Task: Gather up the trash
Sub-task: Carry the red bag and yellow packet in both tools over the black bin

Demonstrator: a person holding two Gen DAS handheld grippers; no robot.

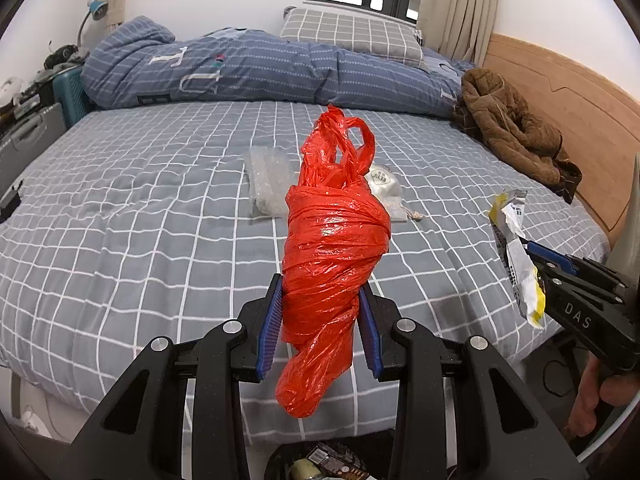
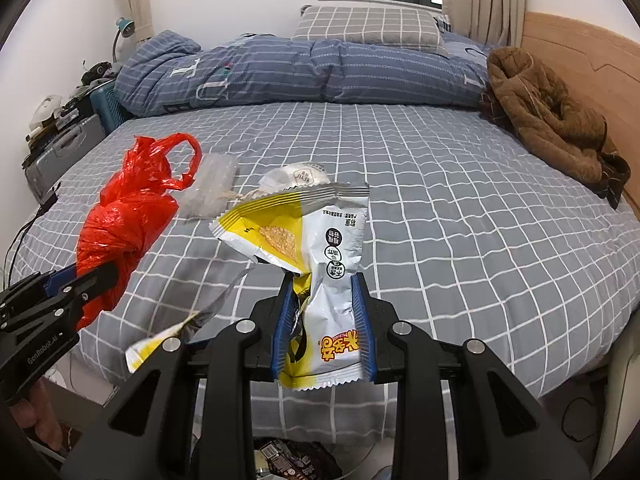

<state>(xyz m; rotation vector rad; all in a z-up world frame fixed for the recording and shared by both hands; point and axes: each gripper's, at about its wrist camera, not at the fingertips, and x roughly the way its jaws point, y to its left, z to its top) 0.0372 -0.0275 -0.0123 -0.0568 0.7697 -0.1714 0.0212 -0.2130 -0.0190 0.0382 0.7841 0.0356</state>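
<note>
My left gripper [image 1: 320, 300] is shut on a crumpled red plastic bag [image 1: 334, 248] and holds it up above the bed's near edge; it also shows in the right wrist view [image 2: 120, 224]. My right gripper [image 2: 322, 292] is shut on a yellow and white snack wrapper [image 2: 320, 240], also held up, seen at the right of the left wrist view [image 1: 516, 256]. A clear bubble-wrap piece [image 1: 268, 184] and a small white packet [image 1: 384, 188] lie on the grey checked bed [image 1: 140, 220]. A trash bin with wrappers [image 1: 320, 462] sits below the grippers.
A blue quilt [image 1: 240, 68] and a pillow [image 1: 352, 32] lie at the back of the bed. A brown coat [image 1: 516, 128] lies by the wooden headboard [image 1: 560, 92] at the right. A cluttered nightstand [image 1: 32, 92] stands at the left.
</note>
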